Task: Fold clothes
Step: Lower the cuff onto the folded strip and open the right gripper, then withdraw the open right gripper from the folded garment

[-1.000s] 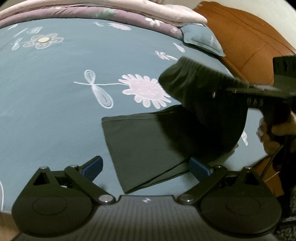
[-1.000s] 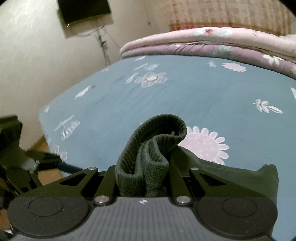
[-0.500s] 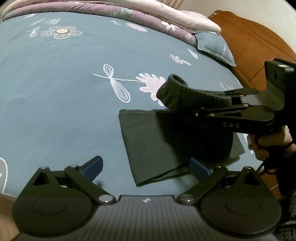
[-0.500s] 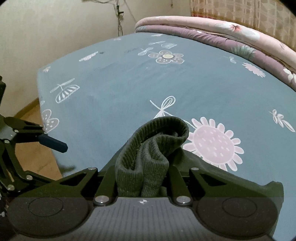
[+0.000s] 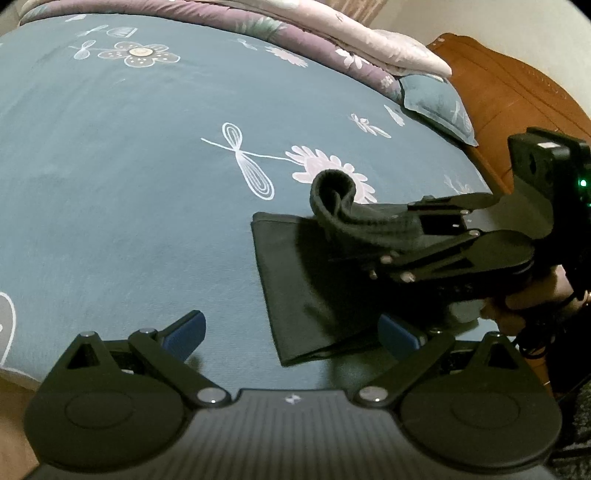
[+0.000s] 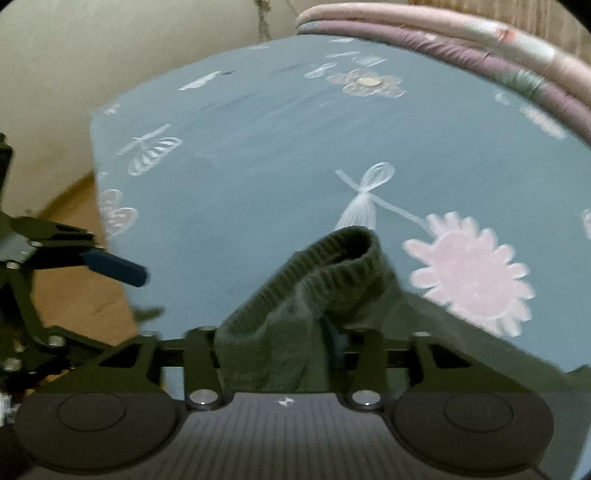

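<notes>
1. Right gripper (image 6: 280, 350) is clamped on the ribbed cuff (image 6: 332, 266) of a dark green garment (image 5: 317, 280); in the right wrist view the cuff bunches up between the two fingers, low centre of frame. Left gripper (image 5: 291, 332) stands wide with nothing between its blue pads (image 5: 184, 328).

2. Garment: in the left wrist view it lies right of centre as a flat dark panel with a straight left edge and a lower corner where layered edges show. The cuff end is lifted off the panel, rolled over itself, right of centre.

3. Handling, as a judgement: soft knit, light, no stiffness. It sags and rolls wherever it is unsupported. The ribbed band is thicker and stretchy, so it grips well but can pull out of line. Not fragile and not slippery against cloth.

4. Where to hold: the cuff already held is a sound point. A second hold would sit best on a doubled edge or corner of the flat panel, lower centre of the left wrist view, near the free left gripper.

5. Stage: partly folded; the lifted end is not laid down.

6. Surroundings: blue floral bedsheet (image 5: 129, 184) beneath, rolled pink and purple quilt (image 5: 332, 33) along the top, brown headboard (image 5: 517, 92) at upper right.
</notes>
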